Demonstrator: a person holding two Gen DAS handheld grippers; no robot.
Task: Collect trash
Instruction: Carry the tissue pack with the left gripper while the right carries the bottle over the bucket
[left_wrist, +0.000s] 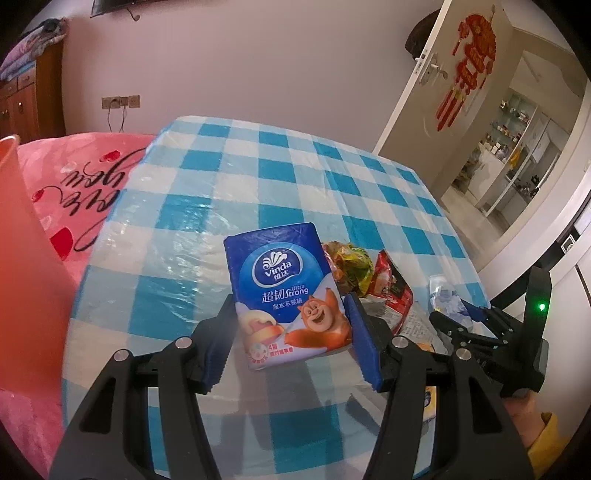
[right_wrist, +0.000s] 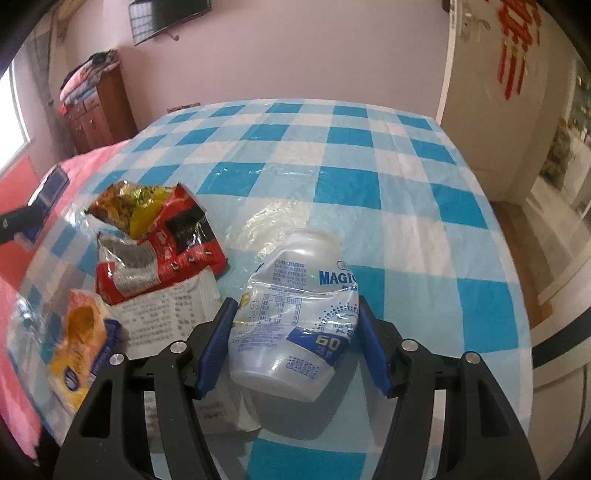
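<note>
**Both grippers loaded over checked table; bin at far left**

A table (left_wrist: 295, 177) under a blue-and-white checked plastic cloth stands in a bedroom, a pink bedspread (left_wrist: 74, 177) to its left and an open door (left_wrist: 443, 96) to the right. At far left, an orange bin (left_wrist: 26, 266) rises beside the bed, apparently the receptacle.

The left gripper (left_wrist: 291, 332) has its jaws part-closed against the sides of a blue tissue pack (left_wrist: 286, 295), which appears lifted off the cloth. Behind it lie crumpled snack wrappers (left_wrist: 373, 277).

The right gripper (right_wrist: 295, 339) clamps a crushed plastic bottle (right_wrist: 295, 314) at mid width.

Risks, as judged: the pack's slick film may slide from the pads during carry; the dented bottle may buckle further and drop; loose wrappers near the table edge may be swept off.
</note>
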